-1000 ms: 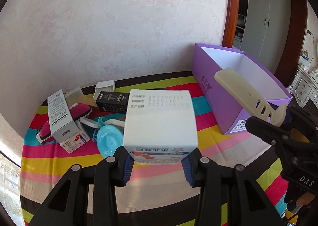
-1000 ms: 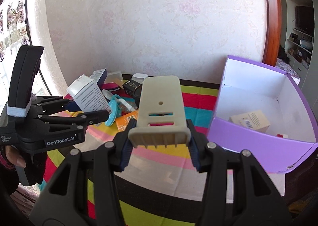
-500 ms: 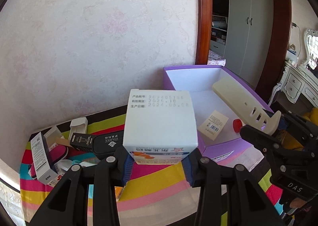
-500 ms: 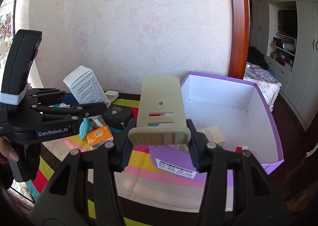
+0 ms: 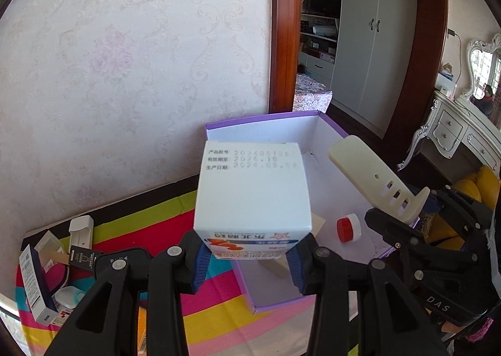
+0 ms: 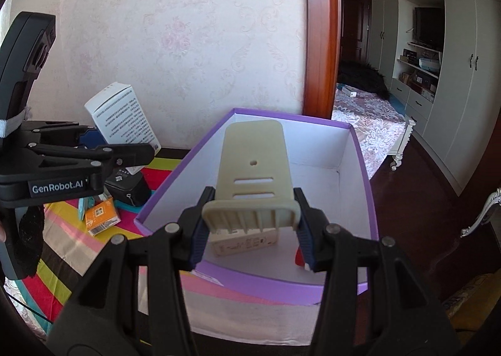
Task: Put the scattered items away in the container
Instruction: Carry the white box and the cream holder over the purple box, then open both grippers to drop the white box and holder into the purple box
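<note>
My left gripper [image 5: 247, 257] is shut on a white medicine box [image 5: 252, 191] and holds it over the near left corner of the purple container [image 5: 272, 302]. My right gripper [image 6: 252, 232] is shut on a cream plastic holder [image 6: 255, 168] and holds it above the open purple container [image 6: 260, 285]. In the left wrist view the holder [image 5: 372, 175] hangs over the container's right side. A beige carton [image 6: 244, 243] and a red-capped jar [image 5: 347, 227] lie inside. The white box [image 6: 120, 116] shows at left in the right wrist view.
Loose items lie on the striped cloth [image 5: 194, 318] at left: a black box [image 5: 82, 259], a white and blue carton [image 5: 33, 287], an orange pack [image 6: 101, 215], a black pouch [image 6: 126, 188]. The wall stands behind. A doorway and white wardrobes [image 6: 454, 74] are at right.
Both grippers have moved right and forward with their loads. The purple container has come under them; the scattered items have slid off to the left.
</note>
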